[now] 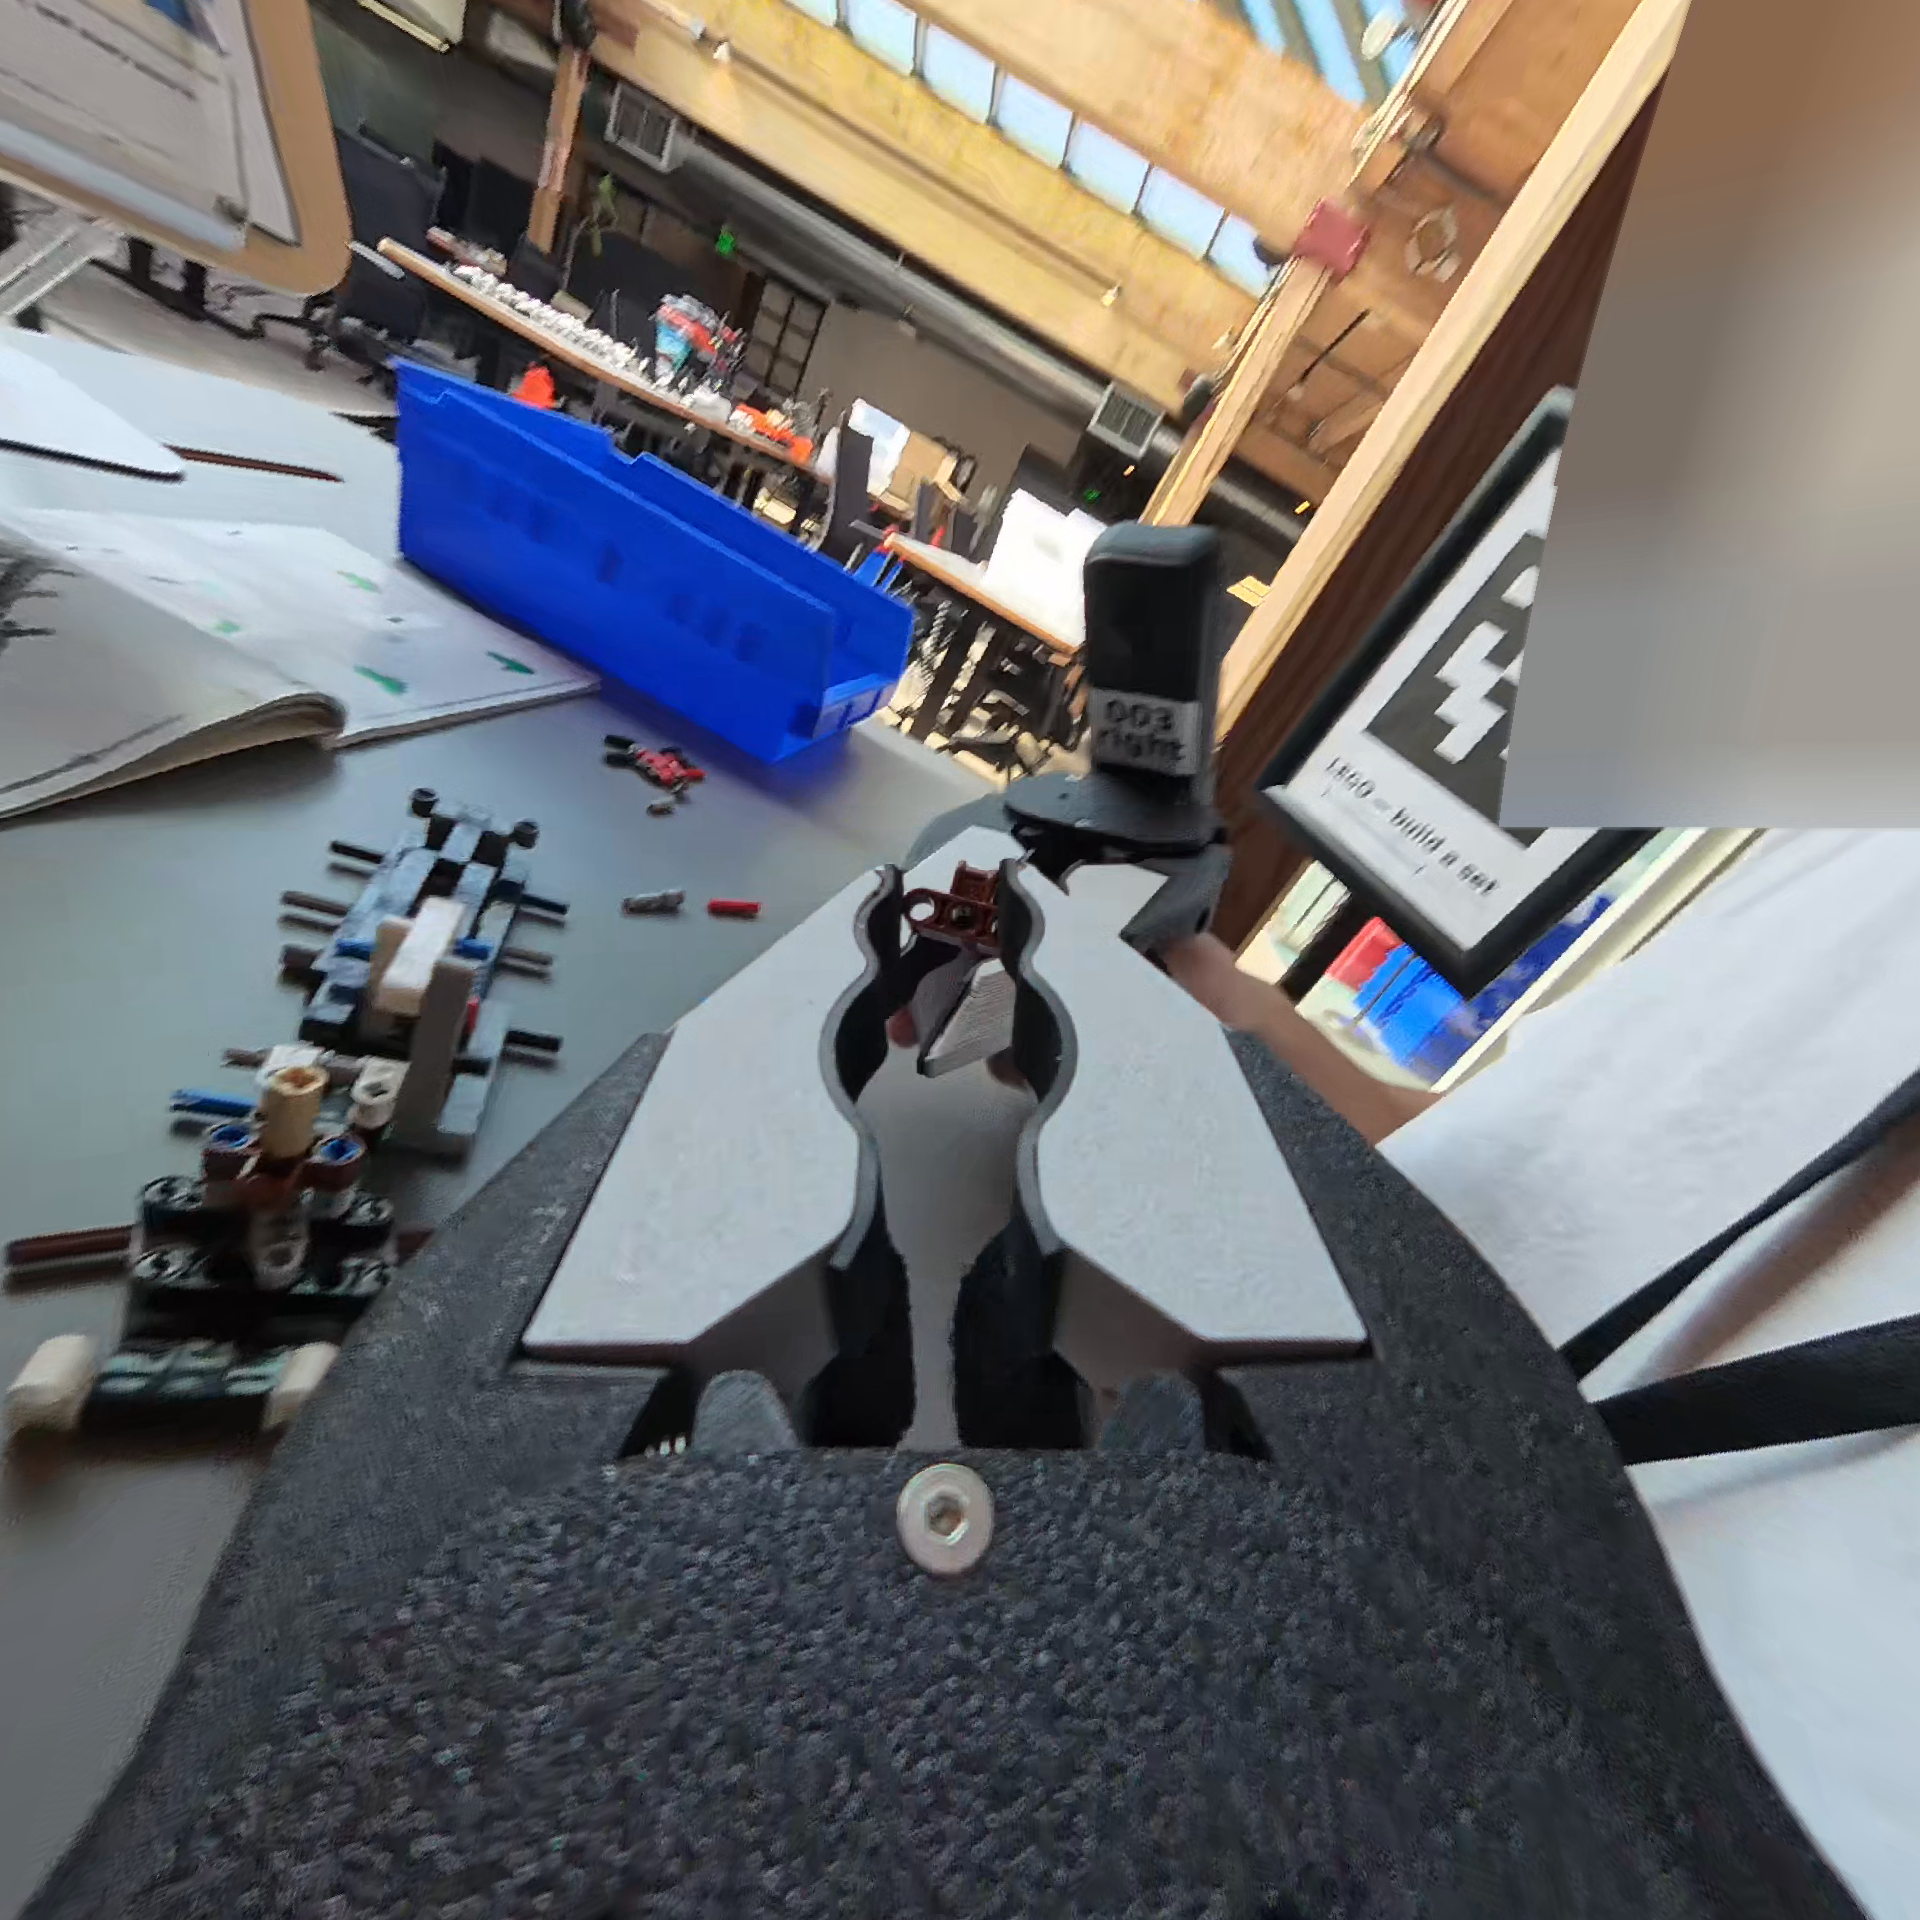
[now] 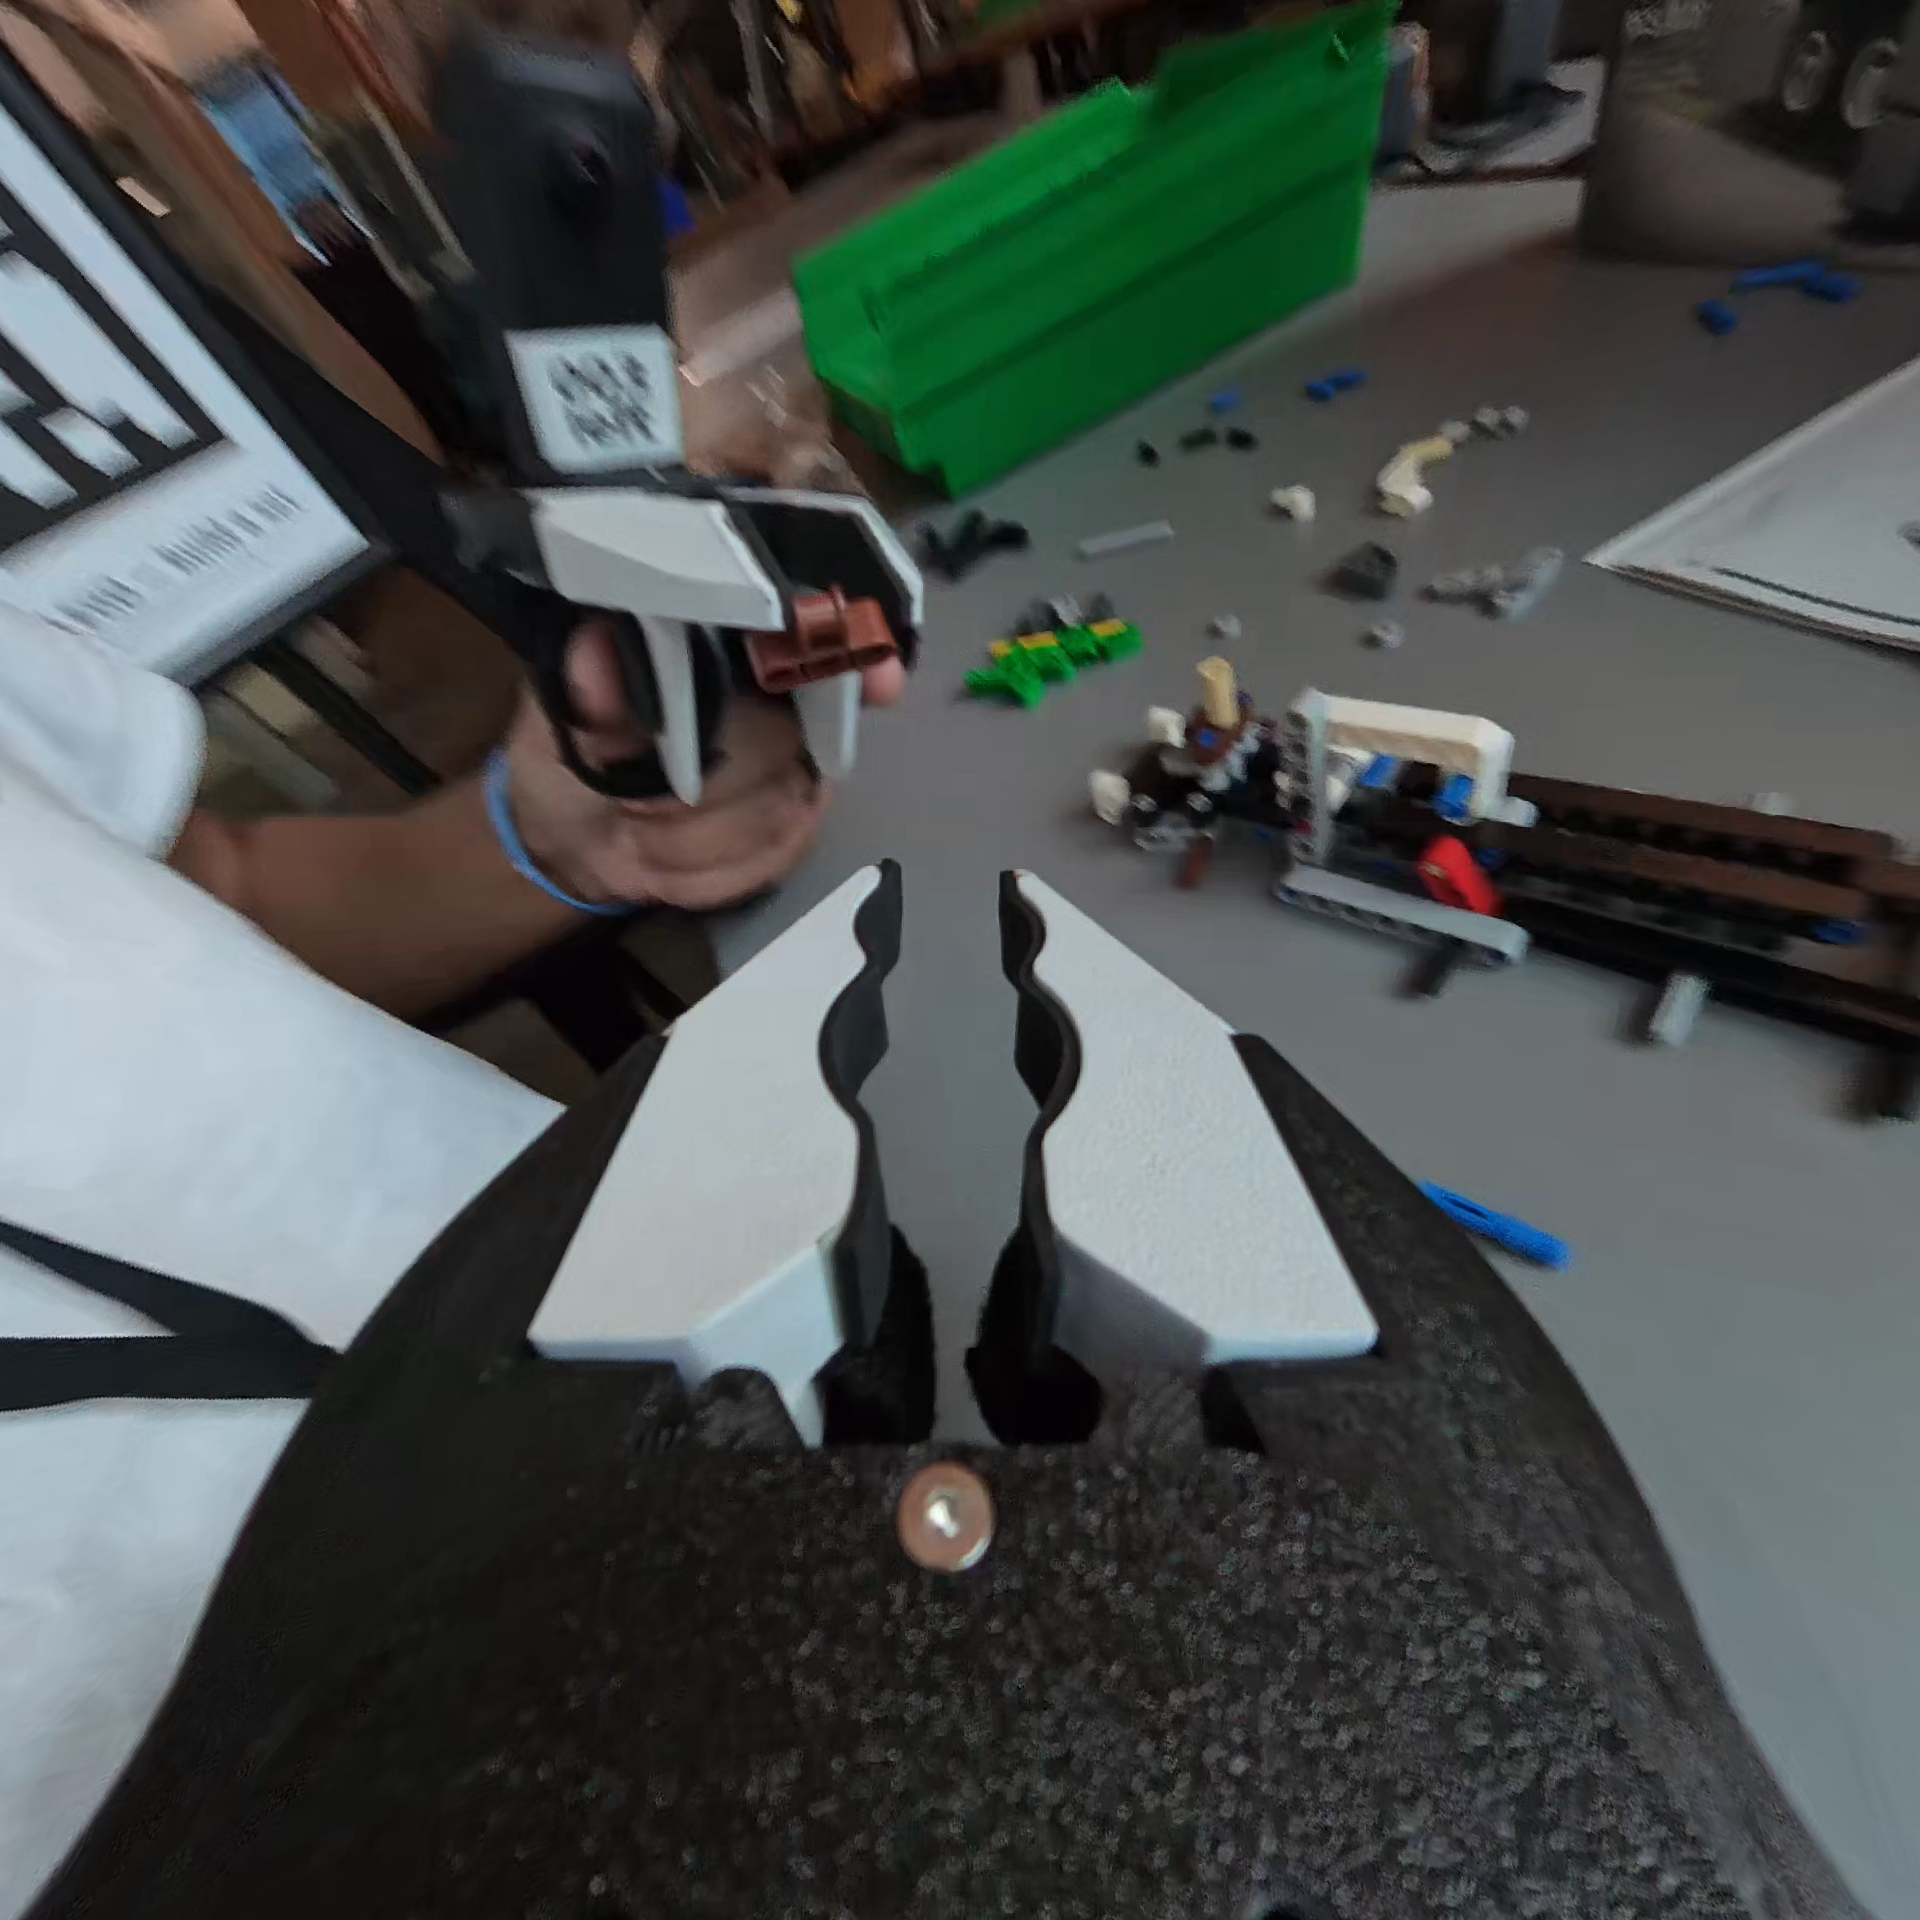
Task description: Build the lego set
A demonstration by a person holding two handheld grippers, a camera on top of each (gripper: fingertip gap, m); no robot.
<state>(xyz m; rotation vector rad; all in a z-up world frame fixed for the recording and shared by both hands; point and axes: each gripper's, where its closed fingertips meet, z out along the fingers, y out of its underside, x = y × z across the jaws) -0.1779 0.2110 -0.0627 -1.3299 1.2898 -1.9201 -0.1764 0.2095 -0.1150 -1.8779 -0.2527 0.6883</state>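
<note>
Left gripper (image 1: 943,914) clamped on a reddish-brown lego piece (image 1: 958,906) at the fingertips, held in the air off the grey table (image 1: 156,935). Right gripper (image 2: 943,894) slightly parted, a narrow gap between the fingers, nothing between them. In the right wrist view, left gripper (image 2: 831,634) at 11 o'clock, brown piece (image 2: 826,644) pinched at its tip, a hand (image 2: 665,831) below. Part-built lego model (image 2: 1455,831) lying on the table at 2 o'clock; loose pieces (image 2: 1060,655) scattered beyond, green bin (image 2: 1091,260) at 12 o'clock. In the left wrist view, model (image 1: 343,1049) at 9 o'clock, open instruction booklet (image 1: 239,644) at 10 o'clock, blue bin (image 1: 634,571) at 11 o'clock.
</note>
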